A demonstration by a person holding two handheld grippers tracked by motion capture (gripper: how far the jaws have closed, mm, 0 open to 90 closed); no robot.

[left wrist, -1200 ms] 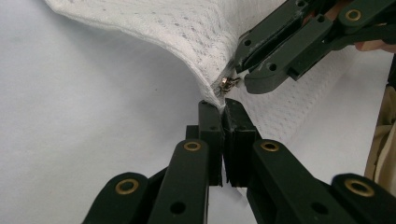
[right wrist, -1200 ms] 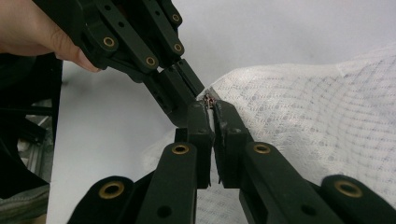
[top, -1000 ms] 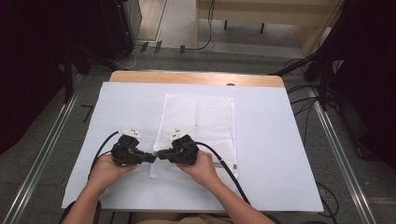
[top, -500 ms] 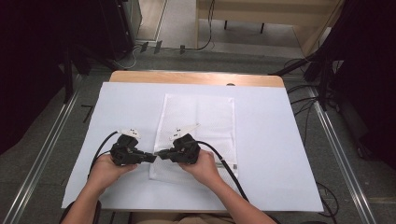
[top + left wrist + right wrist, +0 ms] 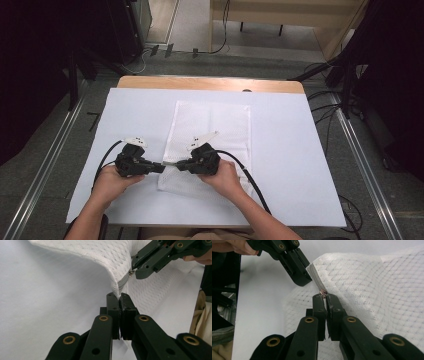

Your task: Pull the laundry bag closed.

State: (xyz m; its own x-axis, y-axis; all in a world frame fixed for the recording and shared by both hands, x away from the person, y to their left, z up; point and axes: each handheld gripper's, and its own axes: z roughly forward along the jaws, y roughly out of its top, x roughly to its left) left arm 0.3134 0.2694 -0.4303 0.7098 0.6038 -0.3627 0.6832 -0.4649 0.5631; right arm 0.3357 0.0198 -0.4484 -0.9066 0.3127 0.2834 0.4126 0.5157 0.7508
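Bag: I see the white mesh zippered laundry bag point(image 5: 212, 137) flat on the white sheet-covered table point(image 5: 300, 165) | Left: my left gripper point(image 5: 119, 296) clamps its zipper-end corner | Right: my right gripper point(image 5: 324, 297) pinches the small metal zipper pull point(image 5: 323, 292) | 2 grippers nearly touching.

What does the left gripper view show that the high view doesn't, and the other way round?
Left gripper view alone: the left gripper shut on the mesh bag's zipper end, the right gripper clamped on the zipper pull. High view alone: the whole white sheet, wooden table edge, both forearms, trailing cables. Shared: both grippers meeting at the bag's left edge.
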